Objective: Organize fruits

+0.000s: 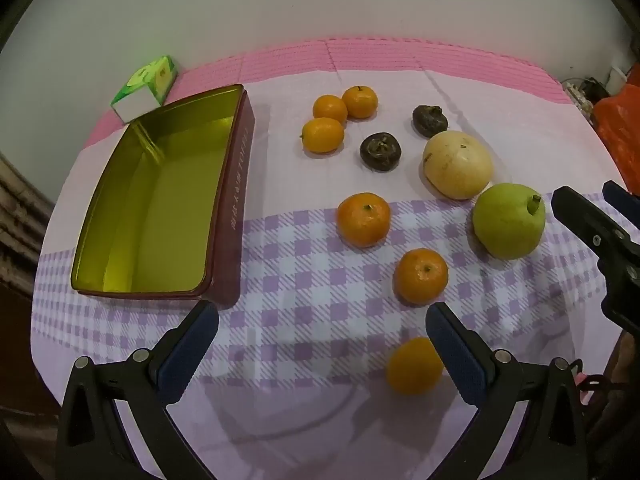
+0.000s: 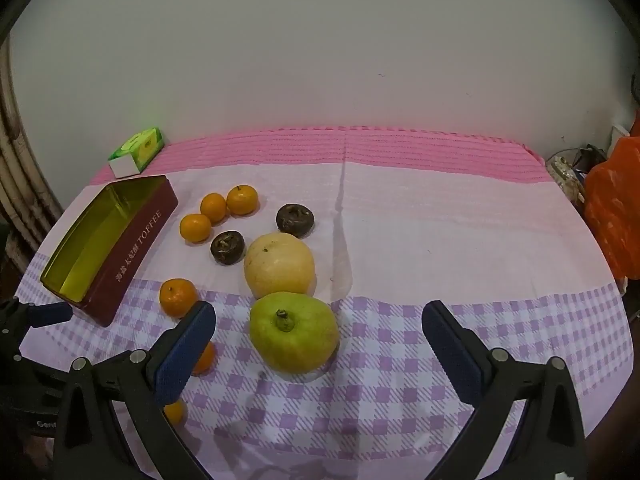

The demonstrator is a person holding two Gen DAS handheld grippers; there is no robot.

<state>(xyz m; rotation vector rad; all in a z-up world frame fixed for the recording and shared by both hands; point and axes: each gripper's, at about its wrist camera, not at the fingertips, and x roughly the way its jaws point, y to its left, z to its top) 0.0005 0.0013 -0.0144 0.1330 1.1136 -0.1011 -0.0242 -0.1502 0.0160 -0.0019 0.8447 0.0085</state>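
Step in hand: first pick, by my reading; every fruit lies loose on the cloth and the toffee tin (image 1: 160, 200) holds nothing.
Left gripper (image 1: 322, 340): jaws at full spread, empty, pitched steeply down over the checked tablecloth (image 1: 280, 280).
Right gripper (image 2: 320, 340): jaws equally wide, empty, tilted less steeply; the green pear (image 2: 294, 332) sits between its fingertips in view, untouched.
Tin: at 9 o'clock of the fruit spread in the left wrist view, open side up, long wall facing the fruit.
Mandarins: three clustered at 12 o'clock (image 1: 340, 118); one mid-cloth (image 1: 363, 219); one nearer (image 1: 421, 276); the nearest mandarin (image 1: 414, 366) just inside the left gripper's right finger.
Other fruit: pale round pear (image 1: 458, 164) touching or just beside the green pear; two dark wrinkled fruits (image 1: 380, 151) beyond, kind unclear.
Doing it well: centre the jaws over one fruit before closing; off-centre contact would likely roll a mandarin away.
Squeeze: gentle; the skins look soft.
Clutter: green tissue box (image 1: 146, 86) beyond the tin at 11 o'clock, out of the way.
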